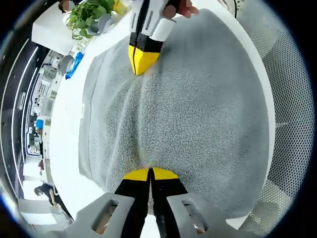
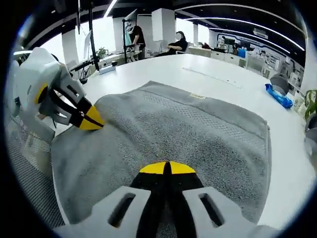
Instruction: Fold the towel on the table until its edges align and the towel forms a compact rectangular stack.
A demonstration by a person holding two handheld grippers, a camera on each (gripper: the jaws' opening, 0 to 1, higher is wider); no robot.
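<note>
Left gripper (image 1: 150, 173) and right gripper (image 2: 166, 168) pinch towel (image 1: 198, 109)

both claws, left (image 1: 150, 173) and right (image 2: 167, 168), closed

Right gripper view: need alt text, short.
A grey towel lies folded on a white table, with the right gripper closed low over its near part and the left gripper, also closed, at the towel's left edge. A blue object lies farther right on the table, and an open office with people fills the background.
</note>
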